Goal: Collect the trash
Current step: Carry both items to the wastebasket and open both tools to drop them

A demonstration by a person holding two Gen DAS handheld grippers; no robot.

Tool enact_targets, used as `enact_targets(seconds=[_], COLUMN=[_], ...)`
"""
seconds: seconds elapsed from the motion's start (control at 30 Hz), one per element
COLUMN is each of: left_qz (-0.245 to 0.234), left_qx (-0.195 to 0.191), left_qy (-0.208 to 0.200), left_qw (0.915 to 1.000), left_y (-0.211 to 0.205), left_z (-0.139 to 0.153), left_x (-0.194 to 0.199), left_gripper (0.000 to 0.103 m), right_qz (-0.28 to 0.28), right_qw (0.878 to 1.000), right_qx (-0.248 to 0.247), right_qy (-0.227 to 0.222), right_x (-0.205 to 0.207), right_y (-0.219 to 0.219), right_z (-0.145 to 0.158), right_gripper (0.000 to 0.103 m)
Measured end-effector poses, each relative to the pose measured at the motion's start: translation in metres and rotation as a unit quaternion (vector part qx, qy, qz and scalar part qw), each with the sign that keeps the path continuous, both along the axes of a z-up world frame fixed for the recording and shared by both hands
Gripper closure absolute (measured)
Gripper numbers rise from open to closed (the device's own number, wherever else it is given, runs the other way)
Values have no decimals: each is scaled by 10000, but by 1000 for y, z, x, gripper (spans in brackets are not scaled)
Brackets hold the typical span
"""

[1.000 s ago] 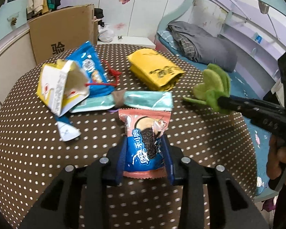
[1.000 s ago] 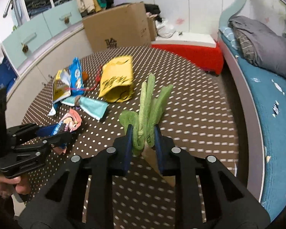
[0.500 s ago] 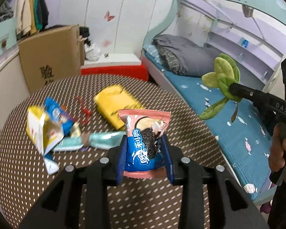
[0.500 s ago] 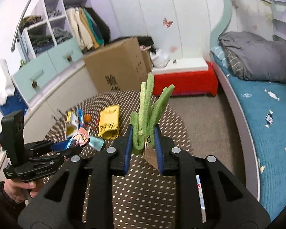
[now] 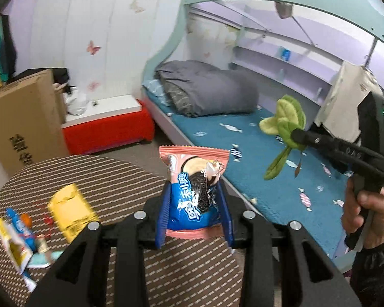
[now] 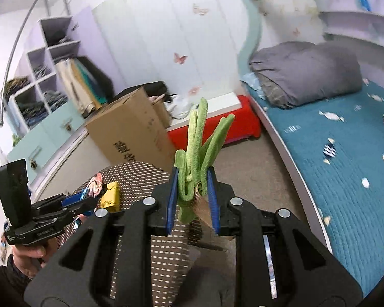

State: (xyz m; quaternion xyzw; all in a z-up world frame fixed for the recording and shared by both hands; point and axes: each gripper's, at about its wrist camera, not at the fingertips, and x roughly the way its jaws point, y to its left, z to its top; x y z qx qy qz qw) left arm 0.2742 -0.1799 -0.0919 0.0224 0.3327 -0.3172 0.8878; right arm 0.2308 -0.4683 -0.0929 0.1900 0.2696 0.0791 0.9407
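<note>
Bedroom setting: a teal bed runs along the wall, with a round dotted worktop beside it. On that worktop lie a yellow packet and smaller wrappers. Raised above the worktop, the left tongs clamp a cookie packet; nearer the bed, the right tongs clamp a green leafy scrap.

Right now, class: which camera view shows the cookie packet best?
The left wrist view: the cookie packet fills the centre, clamped in the left gripper, print readable. The right wrist view shows only a small pink edge of it, far left.
</note>
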Motion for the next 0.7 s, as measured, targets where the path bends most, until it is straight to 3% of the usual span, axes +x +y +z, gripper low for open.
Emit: enact_targets(seconds=[0.3, 0.6, 0.63, 0.67, 0.7], left_qz=[-405, -618, -645, -663, -686], left_qx=[98, 404, 462, 504, 555], left_qy=[351, 780, 829, 874, 949], left_qw=[9985, 9942, 9934, 9927, 9916], left_y=[-70, -118, -124, -127, -133], left_z=[-22, -61, -66, -71, -77], left_x=[21, 43, 46, 48, 51], left_gripper=[69, 69, 69, 69, 69], right_qz=[-523, -728, -717, -716, -752], right_qw=[9956, 9789, 9764, 9738, 9705], right_qx=[402, 909, 962, 1016, 1098], right_qy=[662, 1677, 1797, 1906, 2011], right_x=[12, 47, 51, 54, 57], right_y=[-57, -84, -85, -86, -88], right_z=[-63, -160, -171, -183, -196], right_gripper=[81, 78, 70, 49, 41])
